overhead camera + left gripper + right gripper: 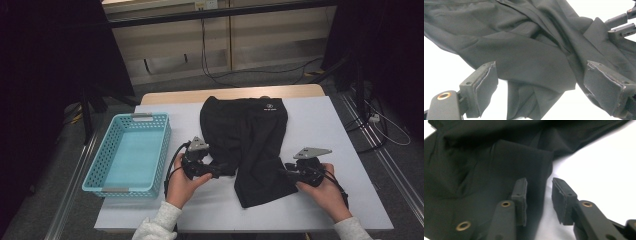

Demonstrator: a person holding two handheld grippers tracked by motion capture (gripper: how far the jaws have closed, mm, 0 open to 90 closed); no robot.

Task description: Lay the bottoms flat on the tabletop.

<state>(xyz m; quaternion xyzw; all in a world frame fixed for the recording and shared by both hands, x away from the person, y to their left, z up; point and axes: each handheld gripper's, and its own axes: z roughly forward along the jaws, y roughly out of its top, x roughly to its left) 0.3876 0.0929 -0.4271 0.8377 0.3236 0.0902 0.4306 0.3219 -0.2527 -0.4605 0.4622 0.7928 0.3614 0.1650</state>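
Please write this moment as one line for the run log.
left gripper: open, at shorts' left edge | right gripper: open, at right hem | black shorts: flat on table | blue basket: holds nothing

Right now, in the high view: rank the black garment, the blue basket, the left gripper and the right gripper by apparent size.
1. black garment
2. blue basket, somewhat smaller in area
3. left gripper and right gripper: both far smaller and too alike to rank, each partly hidden by the hand holding it.

High camera is looking down and forward over the table (pixel 350 200). Each gripper camera is sitting close, facing along its jaws; all three are sharing the black garment (pixel 245 135).
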